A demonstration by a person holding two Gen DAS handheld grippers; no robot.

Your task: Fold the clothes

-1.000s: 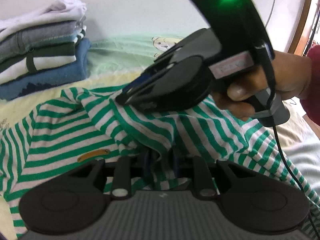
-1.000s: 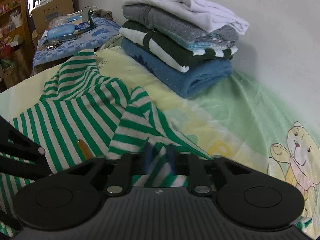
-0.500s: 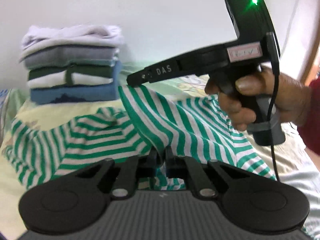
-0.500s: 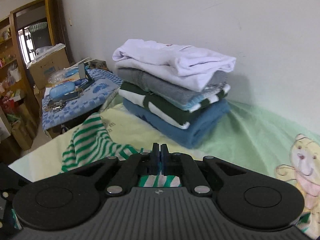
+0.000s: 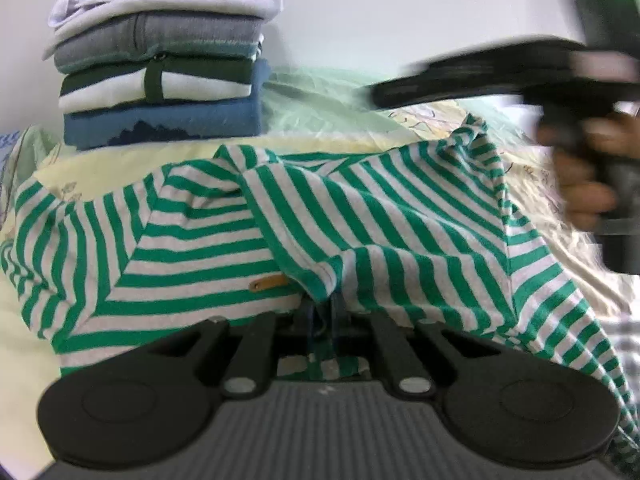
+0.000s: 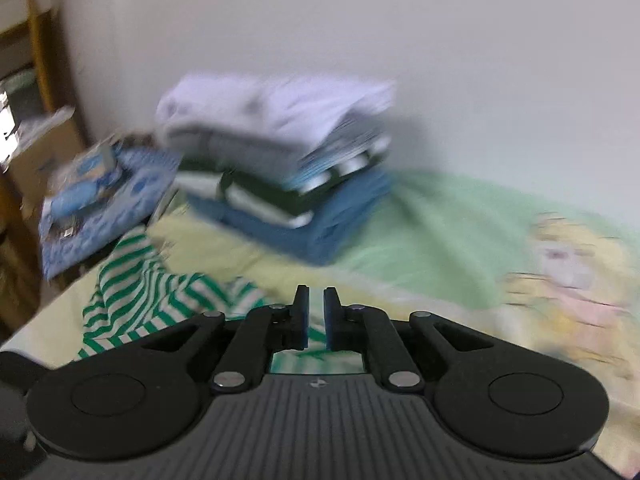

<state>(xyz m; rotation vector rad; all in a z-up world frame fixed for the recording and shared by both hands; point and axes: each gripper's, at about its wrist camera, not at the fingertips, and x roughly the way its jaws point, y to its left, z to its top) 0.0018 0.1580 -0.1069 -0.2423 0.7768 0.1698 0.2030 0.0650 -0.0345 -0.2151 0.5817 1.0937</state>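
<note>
The right tool [image 6: 316,316] hangs above the bed [image 6: 432,232], its jaws opening with a narrow gap and nothing between them. The green-striped shirt [image 6: 136,292] lies crumpled below and to the left. Beyond, blurred, a stack of folded clothes [image 6: 288,168] sits on the bed against the white wall [image 6: 360,20].
</note>
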